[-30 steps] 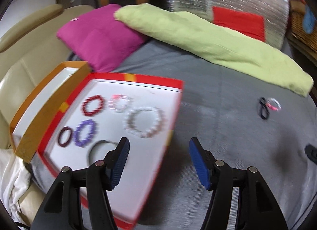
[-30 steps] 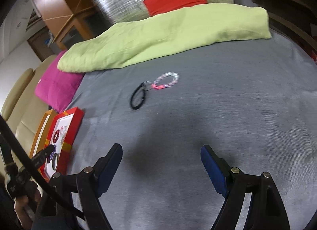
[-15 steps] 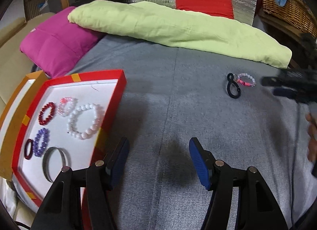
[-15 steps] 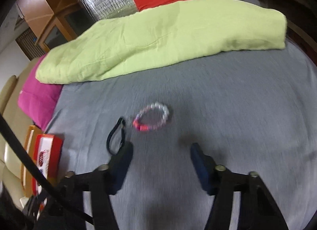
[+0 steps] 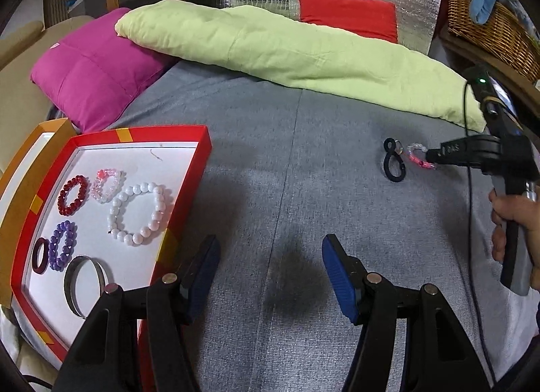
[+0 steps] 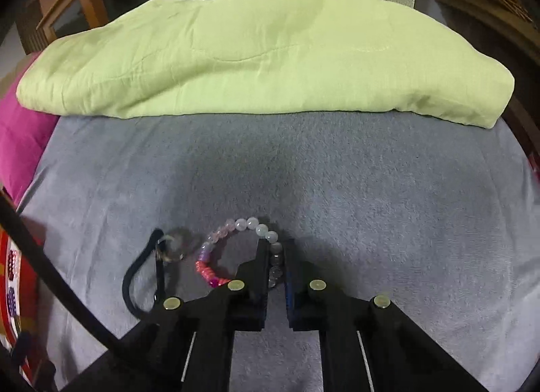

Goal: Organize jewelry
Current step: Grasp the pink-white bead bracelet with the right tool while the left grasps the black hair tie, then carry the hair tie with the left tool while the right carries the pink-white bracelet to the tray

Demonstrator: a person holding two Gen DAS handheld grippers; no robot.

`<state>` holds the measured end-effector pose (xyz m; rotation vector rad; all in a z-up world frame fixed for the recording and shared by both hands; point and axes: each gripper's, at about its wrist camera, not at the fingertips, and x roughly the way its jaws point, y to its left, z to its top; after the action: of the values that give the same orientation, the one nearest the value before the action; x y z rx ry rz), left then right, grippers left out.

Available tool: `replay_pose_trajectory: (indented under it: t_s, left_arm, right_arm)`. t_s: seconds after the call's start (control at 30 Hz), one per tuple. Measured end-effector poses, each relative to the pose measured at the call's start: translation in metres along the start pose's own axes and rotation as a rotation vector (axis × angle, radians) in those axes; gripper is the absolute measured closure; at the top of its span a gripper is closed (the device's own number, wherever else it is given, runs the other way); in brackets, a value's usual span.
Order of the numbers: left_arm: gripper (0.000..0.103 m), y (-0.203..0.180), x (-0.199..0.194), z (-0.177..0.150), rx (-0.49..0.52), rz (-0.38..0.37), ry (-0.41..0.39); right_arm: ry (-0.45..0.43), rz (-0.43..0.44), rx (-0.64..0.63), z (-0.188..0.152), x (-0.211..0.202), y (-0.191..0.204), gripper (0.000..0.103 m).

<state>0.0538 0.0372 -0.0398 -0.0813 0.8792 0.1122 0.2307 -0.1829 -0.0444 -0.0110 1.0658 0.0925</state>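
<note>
A grey bed cover point(image 5: 303, 162) fills the scene, with a long light-green pillow point(image 5: 290, 51) across its far side and a magenta cushion point(image 5: 94, 75) at the far left. At the near left lies a red-rimmed tray point(image 5: 199, 169) with a white floor, holding a white pearl bracelet point(image 5: 138, 213), a red bead bracelet point(image 5: 72, 194), a pale pink bracelet point(image 5: 106, 184), a purple bead bracelet point(image 5: 62, 245), a dark ring point(image 5: 40, 254) and a metal bangle point(image 5: 86, 285). The left gripper point(image 5: 270, 270) hangs over bare cover just right of the tray, its blue-padded fingers apart and holding nothing. Far to the right, the right gripper point(image 6: 276, 257) has just closed its jaws on the near right side of a pink-and-clear bead bracelet point(image 6: 236, 240) that lies on the cover. Just left of that bracelet lies a black cord loop point(image 6: 141, 277) with a small clasp.
</note>
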Motion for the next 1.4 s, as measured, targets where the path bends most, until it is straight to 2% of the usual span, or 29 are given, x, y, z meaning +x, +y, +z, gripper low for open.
replay_pose_trajectory:
  t_s: [0.13,0.23,0.43,0.57,0.7,0.8,0.83,0.87,0.9,1.0,1.2,1.4]
  left_arm:
    - [0.040,-0.005,0.004,0.004,0.011,-0.003,0.014]
    - [0.040,-0.018,0.006,0.016,0.020,-0.040,0.019]
    - [0.040,-0.055,0.031,0.052,0.024,-0.125,0.064]
    - [0.042,-0.089,0.054,0.071,0.076,-0.128,0.104]
    - [0.056,-0.105,0.075,0.081,0.090,-0.075,0.132]
    - [0.069,-0.107,0.097,0.080,0.090,-0.060,0.200]
    - [0.074,-0.106,0.097,0.080,0.083,-0.059,0.183]
    - [0.082,-0.107,0.096,0.081,0.089,-0.057,0.178]
    - [0.098,-0.107,0.096,0.081,0.094,-0.070,0.189]
    - [0.098,-0.101,0.083,0.079,0.073,-0.112,0.176]
    - [0.098,-0.071,0.037,0.043,0.078,-0.118,0.114]
    - [0.098,-0.034,0.002,0.007,0.036,-0.117,0.082]
  right_arm:
    - [-0.027,0.026,0.012,-0.012,-0.017,-0.017,0.094]
    - [-0.061,0.070,0.055,-0.032,-0.035,-0.035,0.094]
    - [-0.114,0.192,0.146,-0.072,-0.060,-0.063,0.094]
    - [-0.137,0.259,0.177,-0.081,-0.067,-0.064,0.094]
    - [-0.167,0.295,0.172,-0.076,-0.072,-0.064,0.094]
    - [-0.168,0.321,0.182,-0.075,-0.070,-0.066,0.094]
    - [-0.171,0.327,0.186,-0.076,-0.072,-0.068,0.094]
    - [-0.175,0.332,0.191,-0.075,-0.073,-0.069,0.094]
    - [-0.181,0.336,0.192,-0.074,-0.075,-0.069,0.094]
    - [-0.183,0.339,0.183,-0.075,-0.076,-0.067,0.094]
    - [-0.186,0.359,0.181,-0.081,-0.079,-0.066,0.094]
    - [-0.161,0.387,0.172,-0.099,-0.087,-0.051,0.094]
